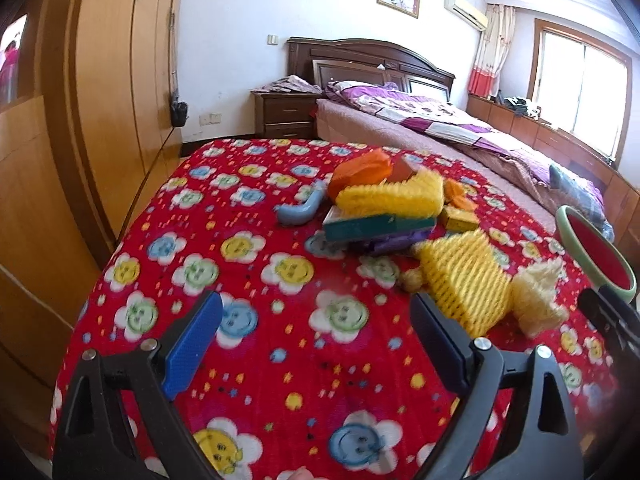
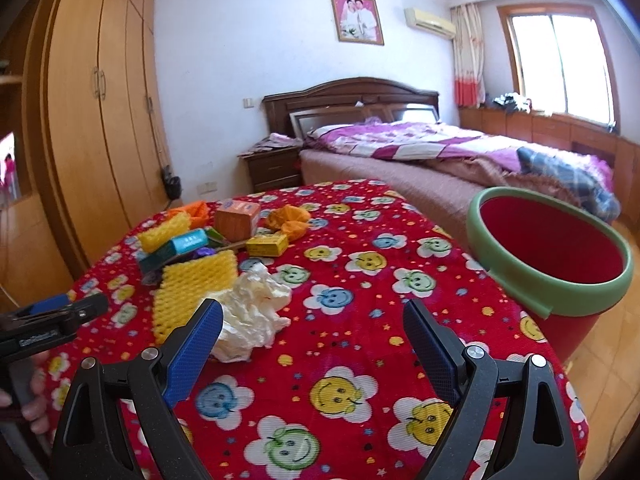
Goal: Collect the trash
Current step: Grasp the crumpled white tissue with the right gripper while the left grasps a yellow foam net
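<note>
Trash lies in a pile on a table with a red flowered cloth [image 2: 360, 360]: a crumpled white tissue [image 2: 252, 312], yellow foam nets [image 2: 192, 292], a teal box [image 2: 180, 246], an orange box [image 2: 236, 220], a small yellow box [image 2: 266, 245] and orange wrappers [image 2: 290, 220]. The left wrist view shows the same pile: foam net [image 1: 464, 280], tissue [image 1: 536, 304], teal box [image 1: 372, 226], a blue curved piece [image 1: 298, 210]. My left gripper [image 1: 316, 332] is open and empty, short of the pile. My right gripper [image 2: 314, 336] is open and empty, its left finger beside the tissue.
A red bin with a green rim [image 2: 548, 276] stands off the table's right edge; it also shows in the left wrist view [image 1: 592, 260]. Behind are a bed [image 2: 440, 152], a nightstand [image 2: 272, 168] and a wooden wardrobe [image 2: 100, 120]. The left gripper shows at the right view's left edge [image 2: 48, 320].
</note>
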Available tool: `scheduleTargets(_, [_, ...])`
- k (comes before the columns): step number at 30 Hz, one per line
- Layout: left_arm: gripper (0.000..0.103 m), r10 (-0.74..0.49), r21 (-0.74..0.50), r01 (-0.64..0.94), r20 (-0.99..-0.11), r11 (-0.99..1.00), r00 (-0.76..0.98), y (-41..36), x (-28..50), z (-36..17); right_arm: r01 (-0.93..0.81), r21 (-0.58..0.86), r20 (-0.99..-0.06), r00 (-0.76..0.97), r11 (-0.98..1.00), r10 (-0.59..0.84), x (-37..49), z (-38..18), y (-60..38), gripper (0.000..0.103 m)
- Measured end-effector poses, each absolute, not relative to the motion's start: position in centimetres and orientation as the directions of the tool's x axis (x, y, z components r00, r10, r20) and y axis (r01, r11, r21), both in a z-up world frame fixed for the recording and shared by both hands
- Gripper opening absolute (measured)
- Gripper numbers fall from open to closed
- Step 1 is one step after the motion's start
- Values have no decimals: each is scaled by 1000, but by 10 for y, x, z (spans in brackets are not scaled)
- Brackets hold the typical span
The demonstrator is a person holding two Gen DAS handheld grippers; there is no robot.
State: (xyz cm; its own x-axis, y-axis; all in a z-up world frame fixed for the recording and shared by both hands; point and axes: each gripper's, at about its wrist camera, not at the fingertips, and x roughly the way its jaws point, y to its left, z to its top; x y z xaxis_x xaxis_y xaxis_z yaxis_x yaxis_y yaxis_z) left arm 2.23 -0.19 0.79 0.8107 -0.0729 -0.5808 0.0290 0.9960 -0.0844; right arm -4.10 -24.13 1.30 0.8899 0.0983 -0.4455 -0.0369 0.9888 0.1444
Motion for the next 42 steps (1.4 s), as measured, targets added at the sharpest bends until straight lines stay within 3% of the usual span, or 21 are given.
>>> scheduleTargets(10, [94, -194, -123, 149, -589, 981, 785, -30, 73, 41, -44, 173, -547, 826, 984, 133, -33, 20, -242, 92])
scheduleTargets(15, [92, -172, -120, 124, -621, 985, 764, -36, 107, 39, -42, 178, -567, 812, 983, 137, -31, 20, -244, 92])
scheduleTargets(21, [70, -219, -203, 108, -673, 973, 706, -28, 132, 21, -53, 154, -595, 792, 987, 136, -23, 18, -239, 92])
scheduleTargets(26, [30, -270, -245, 140, -657, 959, 704, -29, 132, 17, -62, 158, -618, 773, 985, 148, -14, 13, -234, 92])
scheduleTargets(29, [15, -293, -252, 166, -642, 953, 708, -30, 129, 18, -80, 163, -634, 756, 983, 166, -8, 9, -229, 92])
scheduleTargets(34, [11, -321, -261, 198, -611, 945, 723, -29, 119, 27, -106, 189, -658, 724, 976, 206, 1, 2, -221, 90])
scheduleTargets(38, [10, -346, -275, 223, -577, 935, 740, -27, 103, 37, -151, 223, -677, 686, 963, 264, 5, -5, -213, 72])
scheduleTargets(42, [10, -361, -278, 242, -548, 929, 755, -25, 82, 49, -182, 257, -685, 658, 949, 312, 8, -11, -206, 46])
